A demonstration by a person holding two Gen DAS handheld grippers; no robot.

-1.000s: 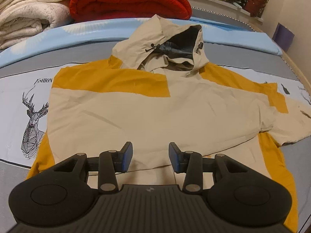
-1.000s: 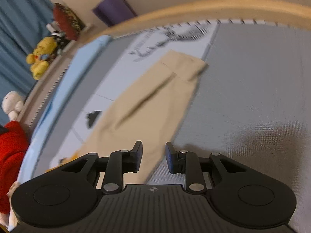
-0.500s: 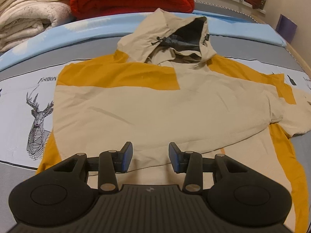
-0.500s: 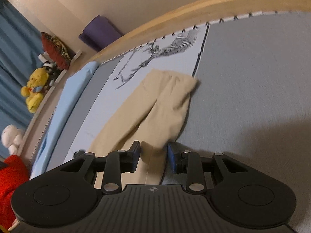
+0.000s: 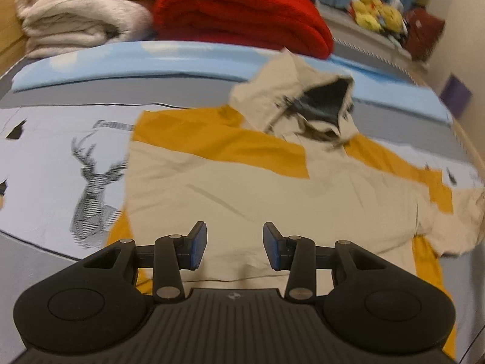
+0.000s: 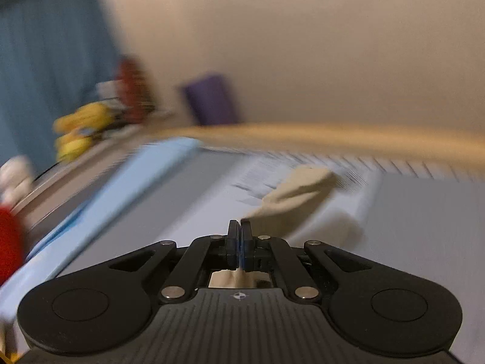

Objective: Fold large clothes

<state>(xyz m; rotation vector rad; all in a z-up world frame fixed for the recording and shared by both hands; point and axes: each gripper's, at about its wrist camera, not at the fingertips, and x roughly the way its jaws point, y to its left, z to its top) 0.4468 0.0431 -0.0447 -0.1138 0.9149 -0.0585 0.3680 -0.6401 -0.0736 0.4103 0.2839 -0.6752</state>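
The right tool [image 6: 239, 242] has just closed on the beige sleeve [image 6: 298, 186] and lifts it off the bed [image 6: 424, 212], starting the fold toward the jacket [image 5: 272, 188] spread there, while the left tool [image 5: 235, 245] hovers half-open, empty.

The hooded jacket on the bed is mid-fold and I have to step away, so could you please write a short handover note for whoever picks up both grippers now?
Right claw: has just closed, shut on the beige sleeve, which trails from it across the bed.
Left claw: open, empty, above the lower part of the jacket.
Jacket: spread flat on the bed, hood toward the red blanket.
Done: jacket laid out; the claw's left-side sleeve appears already tucked in.
Left: bring the held sleeve across the body, then fold the body and hood.
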